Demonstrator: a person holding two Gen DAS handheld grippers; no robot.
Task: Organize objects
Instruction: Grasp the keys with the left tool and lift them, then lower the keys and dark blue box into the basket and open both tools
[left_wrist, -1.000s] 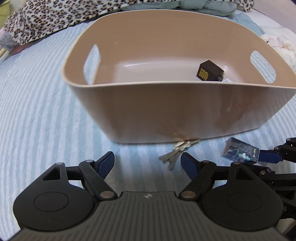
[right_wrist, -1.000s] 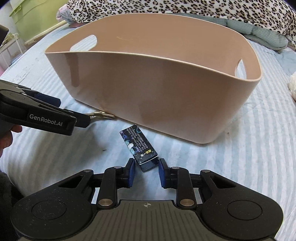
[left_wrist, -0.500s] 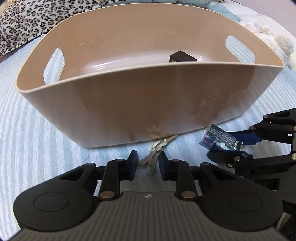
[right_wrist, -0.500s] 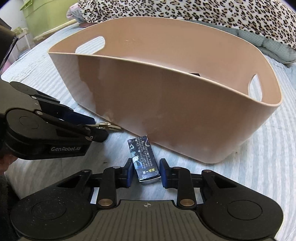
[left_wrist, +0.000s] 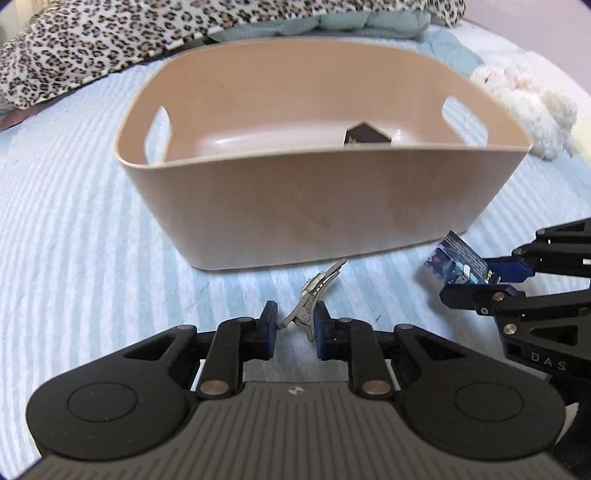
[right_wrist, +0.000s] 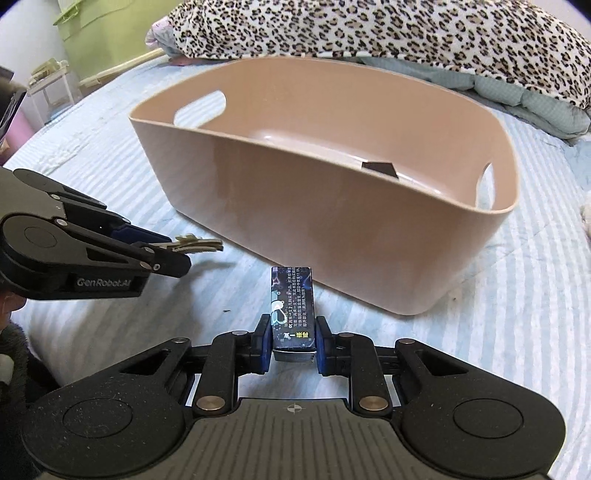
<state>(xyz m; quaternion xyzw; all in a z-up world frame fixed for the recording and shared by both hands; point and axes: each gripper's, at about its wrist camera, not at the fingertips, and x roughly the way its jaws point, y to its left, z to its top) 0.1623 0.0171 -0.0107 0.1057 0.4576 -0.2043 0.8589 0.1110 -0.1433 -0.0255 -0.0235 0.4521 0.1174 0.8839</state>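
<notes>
A tan plastic basket (left_wrist: 325, 206) stands on the striped bed; it also shows in the right wrist view (right_wrist: 354, 236). A small dark box (left_wrist: 365, 136) lies inside it, partly hidden by the rim (right_wrist: 380, 168). My left gripper (left_wrist: 294, 323) is shut on a metal hair clip (left_wrist: 314, 291) and holds it above the sheet in front of the basket; the clip shows in the right wrist view (right_wrist: 195, 244). My right gripper (right_wrist: 293, 338) is shut on a small dark printed box (right_wrist: 293, 306), lifted off the bed; it shows in the left wrist view (left_wrist: 456, 258).
A leopard-print blanket (right_wrist: 369, 29) and a teal quilt (right_wrist: 535, 99) lie behind the basket. A white fluffy toy (left_wrist: 528, 103) lies to the basket's right. A green cabinet (right_wrist: 96, 33) stands beyond the bed's far left edge.
Both grippers have risen and pulled back from the basket, each lifting its object off the sheet. The left gripper shut on the hair clip within the last second.
</notes>
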